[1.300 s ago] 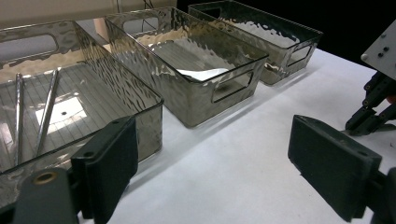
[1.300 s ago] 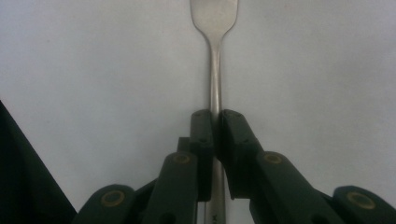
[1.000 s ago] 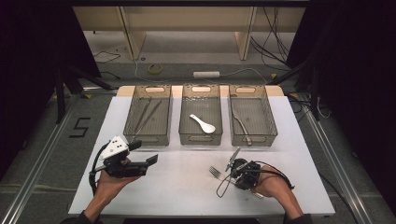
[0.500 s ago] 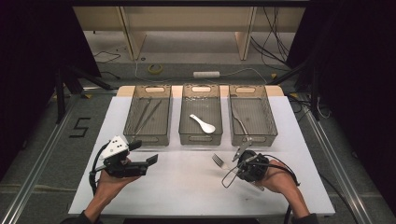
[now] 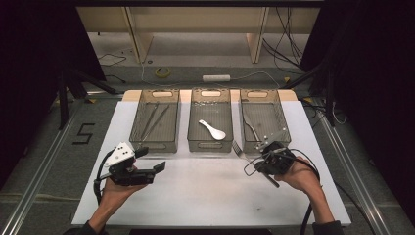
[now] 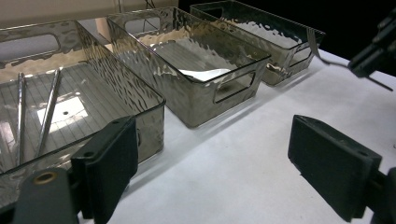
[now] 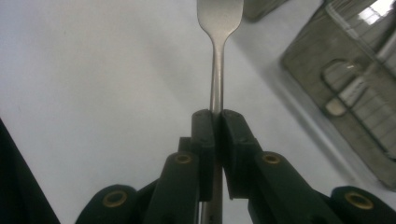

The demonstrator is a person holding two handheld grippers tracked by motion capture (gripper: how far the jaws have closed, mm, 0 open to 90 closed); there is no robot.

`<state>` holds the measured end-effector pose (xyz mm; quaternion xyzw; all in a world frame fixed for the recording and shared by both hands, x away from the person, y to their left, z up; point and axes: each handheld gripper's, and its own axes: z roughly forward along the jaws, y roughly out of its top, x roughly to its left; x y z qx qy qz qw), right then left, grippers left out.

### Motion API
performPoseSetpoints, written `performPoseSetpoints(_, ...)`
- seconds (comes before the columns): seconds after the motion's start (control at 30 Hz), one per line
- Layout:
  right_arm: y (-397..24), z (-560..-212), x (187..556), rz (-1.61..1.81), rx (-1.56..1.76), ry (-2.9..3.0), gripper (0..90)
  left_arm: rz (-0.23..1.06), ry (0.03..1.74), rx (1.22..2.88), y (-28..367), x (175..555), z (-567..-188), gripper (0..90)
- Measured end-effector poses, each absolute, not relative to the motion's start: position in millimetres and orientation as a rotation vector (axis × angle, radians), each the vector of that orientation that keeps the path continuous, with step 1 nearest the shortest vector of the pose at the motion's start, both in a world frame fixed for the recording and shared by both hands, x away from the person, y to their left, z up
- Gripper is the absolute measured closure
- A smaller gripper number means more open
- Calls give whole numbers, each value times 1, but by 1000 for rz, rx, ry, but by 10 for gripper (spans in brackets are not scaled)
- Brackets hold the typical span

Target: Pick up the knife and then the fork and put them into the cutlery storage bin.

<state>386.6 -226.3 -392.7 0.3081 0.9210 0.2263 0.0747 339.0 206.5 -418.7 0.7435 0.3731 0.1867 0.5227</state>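
**Fork clamped in my right gripper, just short of the bins**

Fork (image 7: 218, 56) is what I have in hand: the right gripper (image 7: 217, 122) is clenched on its handle, both black pads pressed flat against the metal. In the right gripper view the stem runs straight out beyond the fingertips, and the flat neck below the tines is cut off at the top edge. The handle also passes back between the jaws toward the gripper body.

From the high view, the right gripper (image 5: 266, 147) sits over the white table (image 5: 205, 196), with the fork (image 5: 237, 147) pointing away from its fingertips toward the gap between the middle bin (image 5: 210, 144) and the right bin (image 5: 266, 95). The fork's head is just beside the front wall of the middle bin; I cannot tell whether it touches it.

Ahead of the fingers, the middle bin holds a white spoon (image 5: 212, 130), and the right bin holds a metal utensil (image 5: 251, 126).

My left gripper (image 6: 212, 163) is released, its jaws standing wide apart with nothing but bare table between them. Beyond its left pad lies the left bin (image 6: 140, 88) with two slim metal pieces (image 6: 35, 112) inside.
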Motion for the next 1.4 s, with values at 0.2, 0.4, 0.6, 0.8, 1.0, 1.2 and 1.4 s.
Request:
performPoseSetpoints(0.2,-233,-372,403,764,971,2693,847,447,894,1782,206,339,-419,159)
performPoseSetpoints(0.4,-234,-358,423,818,1010,2637,847,445,894,1780,207,339,-419,159)
performPoseSetpoints(0.6,-237,-346,443,883,1064,2573,847,444,893,1779,206,340,-419,159)
performPoseSetpoints(0.8,-243,-336,461,906,1130,2518,847,443,896,1775,206,340,-419,159)
performPoseSetpoints(1.0,-246,-332,477,932,1188,2472,847,440,896,1774,206,340,-419,159)
performPoseSetpoints(1.2,-249,-331,490,965,1245,2428,848,439,897,1772,206,340,-419,159)
performPoseSetpoints(1.4,-252,-331,503,981,1296,2379,848,441,895,1775,206,340,-419,159)
